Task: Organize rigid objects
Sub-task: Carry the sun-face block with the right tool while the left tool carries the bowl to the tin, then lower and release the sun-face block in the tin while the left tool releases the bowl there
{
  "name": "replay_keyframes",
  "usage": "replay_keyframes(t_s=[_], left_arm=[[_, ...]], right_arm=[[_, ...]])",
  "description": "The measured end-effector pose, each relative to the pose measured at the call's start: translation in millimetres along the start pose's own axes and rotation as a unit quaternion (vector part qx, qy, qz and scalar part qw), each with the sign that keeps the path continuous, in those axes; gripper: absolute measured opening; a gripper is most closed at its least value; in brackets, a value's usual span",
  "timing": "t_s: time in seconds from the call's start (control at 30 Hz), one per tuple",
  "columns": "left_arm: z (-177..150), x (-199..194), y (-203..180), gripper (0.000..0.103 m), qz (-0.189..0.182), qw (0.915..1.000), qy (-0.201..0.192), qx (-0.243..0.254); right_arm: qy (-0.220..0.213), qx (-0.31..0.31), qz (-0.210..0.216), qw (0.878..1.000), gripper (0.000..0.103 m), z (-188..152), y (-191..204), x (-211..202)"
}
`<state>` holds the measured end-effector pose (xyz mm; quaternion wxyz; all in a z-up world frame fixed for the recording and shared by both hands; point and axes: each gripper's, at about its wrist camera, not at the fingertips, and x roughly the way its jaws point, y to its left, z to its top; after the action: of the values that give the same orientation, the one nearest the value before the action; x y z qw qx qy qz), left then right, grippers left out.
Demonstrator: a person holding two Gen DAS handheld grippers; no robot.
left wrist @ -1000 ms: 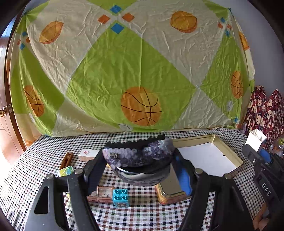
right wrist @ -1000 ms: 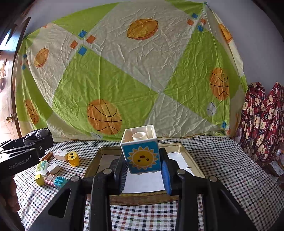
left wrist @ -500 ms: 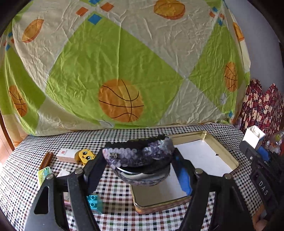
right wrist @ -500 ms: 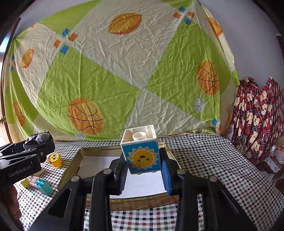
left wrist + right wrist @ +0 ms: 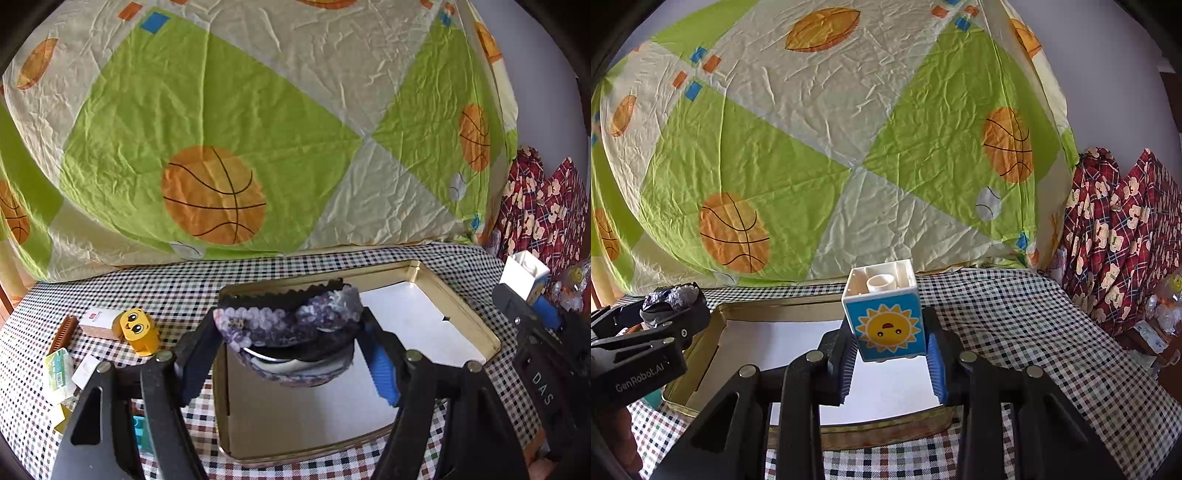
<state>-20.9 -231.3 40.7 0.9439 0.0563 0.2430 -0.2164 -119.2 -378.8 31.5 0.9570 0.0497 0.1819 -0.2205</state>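
Observation:
My left gripper (image 5: 291, 332) is shut on a purple sequined hair band (image 5: 288, 321) with black trim, held above the near left part of a gold metal tray (image 5: 461, 306). My right gripper (image 5: 890, 343) is shut on a white toy block (image 5: 886, 317) with a sun face on a blue side, hanging over the same gold tray (image 5: 746, 308). In the left wrist view the right gripper (image 5: 535, 302) with its block (image 5: 524, 275) shows at the far right. From the right wrist, the left gripper (image 5: 670, 306) and its band appear at the left edge.
On the checkered tablecloth (image 5: 177, 291), left of the tray, lie a yellow face block (image 5: 138, 330), a white box (image 5: 99, 319), a brown comb (image 5: 62, 334), a green packet (image 5: 57, 369) and a blue brick (image 5: 142, 435). A basketball-print sheet (image 5: 221, 147) hangs behind. Red patterned fabric (image 5: 1119, 236) sits right.
Both grippers have moved forward and slightly down toward the tray, which now lies larger under them. The small items have shifted left in the left wrist view. Both grips are unchanged.

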Motion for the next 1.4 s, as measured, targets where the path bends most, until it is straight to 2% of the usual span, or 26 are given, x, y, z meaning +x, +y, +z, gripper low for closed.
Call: replay_keyframes(t_s=[0.3,0.63,0.93,1.07,1.13,1.2,1.23,1.27,1.33,1.4], left_arm=[[-3.4,29.2,-22.4,0.072,0.006,0.9997,0.016,0.016],[-18.4,62.4,-34.9,0.072,0.010,0.9979,0.057,0.029],[-22.3,78.5,-41.2,0.072,0.006,0.9963,0.078,0.036],[-22.5,77.2,-43.7,0.072,0.016,0.9964,0.068,0.049],[-21.9,76.7,-43.3,0.074,0.009,0.9966,0.067,0.048],[-21.4,73.5,-42.8,0.075,0.005,0.9971,0.059,0.047],[-21.0,72.3,-41.3,0.079,0.010,0.9975,0.055,0.043],[-20.6,70.5,-37.9,0.083,0.015,0.9980,0.051,0.035],[-19.8,67.1,-30.7,0.102,0.017,0.9988,0.042,0.017],[-19.6,60.3,-27.4,0.103,0.006,0.9996,0.024,0.010]], right_arm=[[0.028,0.000,-0.019,0.999,0.036,-2.7,-6.0,29.7],[0.106,-0.019,-0.019,0.994,0.036,-18.5,2.1,69.1],[0.123,-0.015,-0.017,0.992,0.036,-19.9,1.7,76.5],[0.121,-0.017,-0.011,0.992,0.036,-19.8,2.6,75.9],[0.120,-0.017,-0.008,0.993,0.037,-19.7,2.7,76.0],[0.113,-0.009,-0.013,0.993,0.052,-19.2,0.2,73.5],[0.108,0.001,-0.019,0.994,0.057,-18.6,-3.2,71.2],[0.100,0.016,-0.021,0.995,0.066,-18.2,-8.3,68.0],[0.082,0.050,-0.016,0.995,0.073,-17.7,-19.6,61.4],[0.063,0.069,-0.010,0.996,0.082,-17.1,-26.0,54.9]])
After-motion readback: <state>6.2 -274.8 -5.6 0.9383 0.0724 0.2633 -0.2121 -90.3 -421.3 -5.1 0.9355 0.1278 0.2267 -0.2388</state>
